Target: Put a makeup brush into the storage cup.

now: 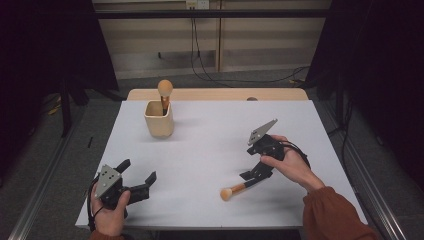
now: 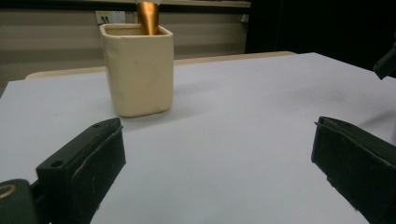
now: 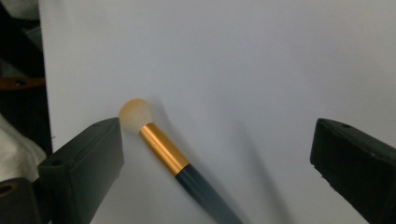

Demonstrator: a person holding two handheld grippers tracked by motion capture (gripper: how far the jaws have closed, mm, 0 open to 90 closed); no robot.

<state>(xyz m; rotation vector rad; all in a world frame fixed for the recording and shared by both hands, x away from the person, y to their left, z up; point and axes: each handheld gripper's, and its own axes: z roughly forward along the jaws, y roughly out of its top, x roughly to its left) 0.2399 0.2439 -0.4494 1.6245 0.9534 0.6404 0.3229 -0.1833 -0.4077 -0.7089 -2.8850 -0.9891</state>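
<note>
A cream square cup (image 1: 159, 121) stands at the back left of the white table (image 1: 210, 145), with a gold-handled makeup brush (image 1: 165, 89) upright in it. A second brush (image 1: 234, 190) with a peach head, gold ferrule and dark handle lies flat near the front. My right gripper (image 1: 254, 176) hovers open over its handle end. In the right gripper view the brush (image 3: 164, 150) lies between the wide jaws of the right gripper (image 3: 217, 137), closer to the left one, untouched. My left gripper (image 1: 138, 171) rests open and empty at the front left. The left gripper (image 2: 217, 137) faces the cup (image 2: 137, 74).
A wooden strip (image 1: 220, 94) borders the table's far edge. Black cables (image 1: 210, 75) trail on the floor beyond it. Metal rails (image 1: 40, 195) run along both sides of the table. Bare white surface lies between the cup and the lying brush.
</note>
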